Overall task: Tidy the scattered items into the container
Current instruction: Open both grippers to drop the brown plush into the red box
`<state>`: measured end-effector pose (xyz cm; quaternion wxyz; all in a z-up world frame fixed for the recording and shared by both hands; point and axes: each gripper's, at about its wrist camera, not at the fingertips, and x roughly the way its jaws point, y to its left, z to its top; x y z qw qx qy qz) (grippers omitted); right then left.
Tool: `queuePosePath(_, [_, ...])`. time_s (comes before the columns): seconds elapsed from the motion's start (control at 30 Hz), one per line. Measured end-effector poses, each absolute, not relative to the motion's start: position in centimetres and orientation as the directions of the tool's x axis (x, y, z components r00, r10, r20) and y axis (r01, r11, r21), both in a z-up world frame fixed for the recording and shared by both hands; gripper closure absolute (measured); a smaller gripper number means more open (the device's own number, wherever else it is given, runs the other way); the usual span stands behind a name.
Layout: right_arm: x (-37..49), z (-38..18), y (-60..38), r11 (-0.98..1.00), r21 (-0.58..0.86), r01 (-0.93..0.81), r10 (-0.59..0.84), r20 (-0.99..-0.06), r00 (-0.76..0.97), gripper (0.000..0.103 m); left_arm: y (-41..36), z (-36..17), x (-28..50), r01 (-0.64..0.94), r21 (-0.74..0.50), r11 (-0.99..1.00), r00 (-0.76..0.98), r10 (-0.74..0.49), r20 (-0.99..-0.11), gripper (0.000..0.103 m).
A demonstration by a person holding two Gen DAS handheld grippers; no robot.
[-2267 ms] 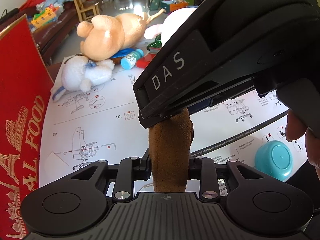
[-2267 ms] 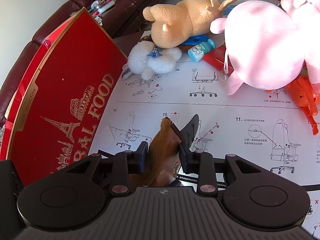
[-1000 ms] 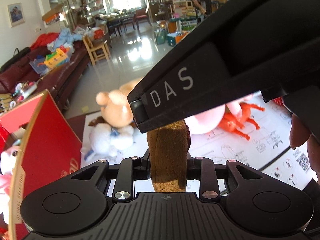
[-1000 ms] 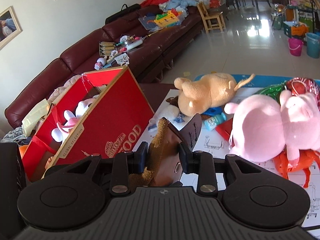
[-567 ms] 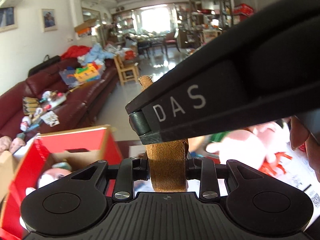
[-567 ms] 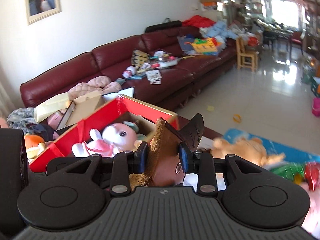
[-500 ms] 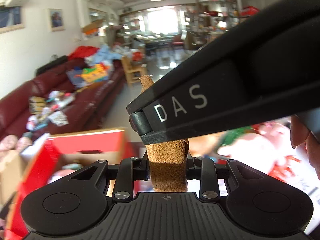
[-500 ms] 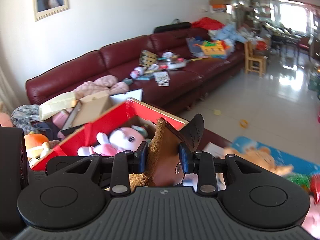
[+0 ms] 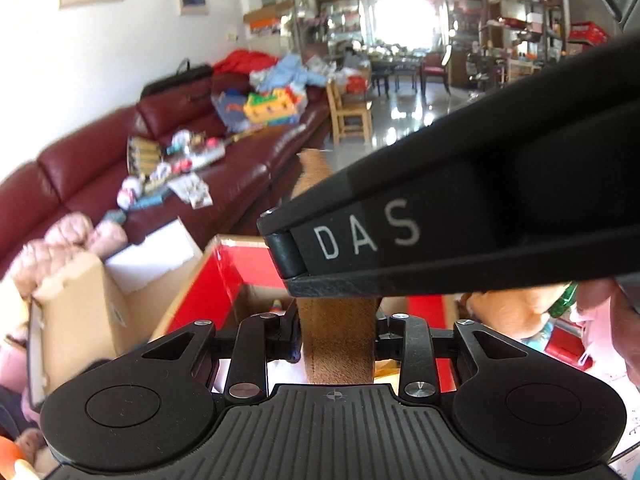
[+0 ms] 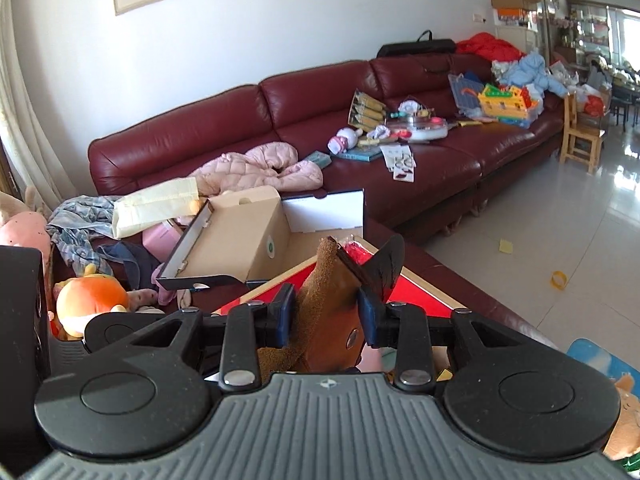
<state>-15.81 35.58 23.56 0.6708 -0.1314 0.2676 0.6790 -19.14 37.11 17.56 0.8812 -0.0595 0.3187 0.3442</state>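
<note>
A brown plush toy (image 9: 336, 348) with a dark ear (image 10: 384, 264) hangs in the air between both grippers. My left gripper (image 9: 336, 330) has it between its pads, and its jaws are opening while the plush still fills the gap. My right gripper (image 10: 326, 316) grips the toy's head (image 10: 328, 320), and its jaws are opening too, with the pads still against the plush. The right gripper's black body (image 9: 480, 220) crosses the left wrist view above the toy. The open red box (image 9: 224, 280) lies directly below and ahead, its red rim (image 10: 420, 292) just past the toy.
An open cardboard box (image 10: 240, 236) stands left of the red box, against a maroon sofa (image 10: 320, 100) strewn with toys and clothes. An orange plush (image 10: 88, 296) lies at the left. A tan plush (image 9: 508, 308) and a pink plush (image 9: 596, 320) lie to the right.
Both grippers have carried the brown plush up and leftward, from above the paper sheet to over the red box. The jaws look slightly wider than before.
</note>
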Motion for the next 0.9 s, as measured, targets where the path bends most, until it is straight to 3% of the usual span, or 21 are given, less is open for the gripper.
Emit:
queuePosePath(0.07, [-15.4, 23.0, 36.3, 0.103, 0.153, -0.983, 0.835, -0.550, 0.002, 0.031, 38.3, 16.7, -19.8, -0.685, 0.106, 0.721, 0.516, 0.583, -0.627, 0.027])
queuePosePath(0.1, [-15.1, 22.7, 36.3, 0.125, 0.146, -0.981, 0.838, -0.545, 0.025, 0.029, 38.6, 16.2, -19.9, -0.704, 0.110, 0.702, 0.495, 0.596, -0.632, 0.011])
queuePosePath(0.13, [-14.8, 22.6, 36.1, 0.130, 0.153, -0.980, 0.841, -0.541, 0.027, 0.029, 38.8, 15.7, -20.0, -0.717, 0.118, 0.687, 0.481, 0.610, -0.630, 0.007])
queuePosePath(0.37, [-14.6, 21.1, 35.6, 0.107, 0.162, -0.981, 0.817, -0.577, -0.006, 0.021, 40.0, 13.5, -20.5, -0.741, 0.097, 0.665, 0.436, 0.585, -0.683, 0.004])
queuePosePath(0.77, [-15.7, 19.8, 35.4, 0.083, 0.173, -0.981, 0.764, -0.643, -0.049, 0.013, 37.6, 12.1, -23.1, -0.700, 0.146, 0.699, 0.433, 0.579, -0.691, 0.000])
queuePosePath(0.9, [-16.0, 19.2, 35.0, 0.067, 0.157, -0.985, 0.744, -0.666, -0.055, 0.010, 37.2, 11.3, -24.7, -0.695, 0.122, 0.708, 0.414, 0.534, -0.738, 0.000])
